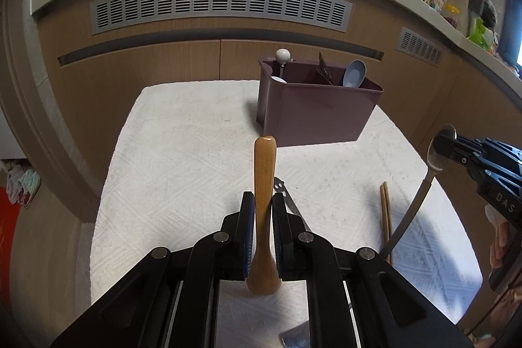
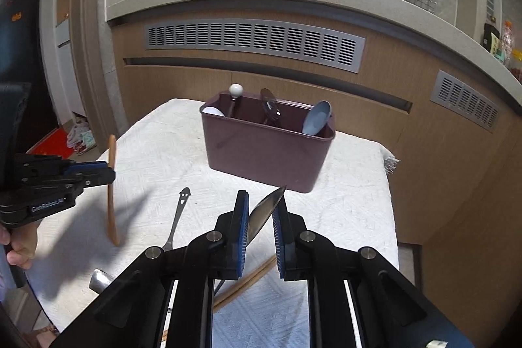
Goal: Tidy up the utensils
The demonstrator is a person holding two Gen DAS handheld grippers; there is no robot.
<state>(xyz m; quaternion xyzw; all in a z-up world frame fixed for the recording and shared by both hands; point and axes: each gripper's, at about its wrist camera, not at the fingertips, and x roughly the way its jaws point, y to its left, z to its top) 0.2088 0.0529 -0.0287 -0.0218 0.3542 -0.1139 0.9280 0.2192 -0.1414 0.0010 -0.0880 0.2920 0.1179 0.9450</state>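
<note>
Both grippers are pinching utensils above the white cloth (image 1: 182,158).

The left gripper (image 1: 262,201) is clamping a wooden spoon (image 1: 265,172), handle pointing away; the right gripper (image 2: 261,207) is squeezing a metal spoon (image 2: 265,211) by its bowl. The maroon utensil bin (image 2: 261,149) is sitting at the far side, with chopsticks (image 1: 385,211) and a fork (image 2: 177,217) lying near.

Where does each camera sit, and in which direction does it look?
Left wrist: sits on the left gripper, looking along its fingers across the white cloth to the purple bin; a wooden spoon is clamped.
Right wrist: sits on the right gripper, facing the same way; a metal spoon is clamped; a hand shows.
Both share bin, cloth, chopsticks.
</note>
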